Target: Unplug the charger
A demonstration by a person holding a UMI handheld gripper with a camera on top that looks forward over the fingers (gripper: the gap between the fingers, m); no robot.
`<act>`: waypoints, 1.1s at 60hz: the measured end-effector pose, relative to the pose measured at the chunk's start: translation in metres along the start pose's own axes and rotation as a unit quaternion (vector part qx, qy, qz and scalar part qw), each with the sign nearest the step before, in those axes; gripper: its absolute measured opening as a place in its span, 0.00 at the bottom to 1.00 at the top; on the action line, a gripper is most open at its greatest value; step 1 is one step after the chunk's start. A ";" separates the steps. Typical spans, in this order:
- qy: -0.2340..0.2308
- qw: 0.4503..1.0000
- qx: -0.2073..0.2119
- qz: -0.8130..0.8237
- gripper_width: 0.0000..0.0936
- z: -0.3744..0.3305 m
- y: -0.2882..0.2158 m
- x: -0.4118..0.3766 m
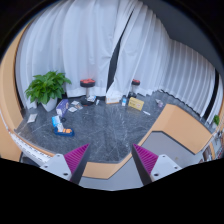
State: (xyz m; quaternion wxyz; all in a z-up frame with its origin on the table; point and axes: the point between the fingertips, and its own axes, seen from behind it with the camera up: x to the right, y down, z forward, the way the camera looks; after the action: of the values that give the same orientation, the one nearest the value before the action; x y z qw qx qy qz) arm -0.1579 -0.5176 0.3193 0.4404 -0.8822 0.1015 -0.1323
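My gripper (112, 160) is open, its two magenta pads (76, 158) wide apart with nothing between them. It is held high above the near wooden edge of a large grey table (105, 125). I cannot pick out a charger or plug for certain. Small objects lie far beyond the left finger on the table: a blue and orange item (62, 126) and a cluster of small things (66, 105). A white strip-like object (33, 150) lies along the table's wooden rim to the left of the left finger; what it is cannot be told.
A potted green plant (45, 88) stands at the far left. Two red-topped stools (88, 84) stand against white curtains (95, 40). A yellow box (136, 103) sits at the table's far side. A tan wooden panel (178, 125) and white surfaces (170, 165) lie to the right.
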 end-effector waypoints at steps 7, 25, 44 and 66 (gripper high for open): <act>0.006 1.000 -0.011 0.000 0.91 0.021 0.011 -0.002; -0.015 0.999 -0.048 0.021 0.91 0.108 0.103 -0.077; -0.129 0.991 -0.001 0.023 0.91 0.223 0.101 -0.305; -0.095 0.993 0.069 0.028 0.65 0.381 0.020 -0.401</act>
State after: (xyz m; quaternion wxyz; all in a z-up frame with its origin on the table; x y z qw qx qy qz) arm -0.4143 -0.1253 0.0251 0.5110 -0.8553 0.0745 -0.0417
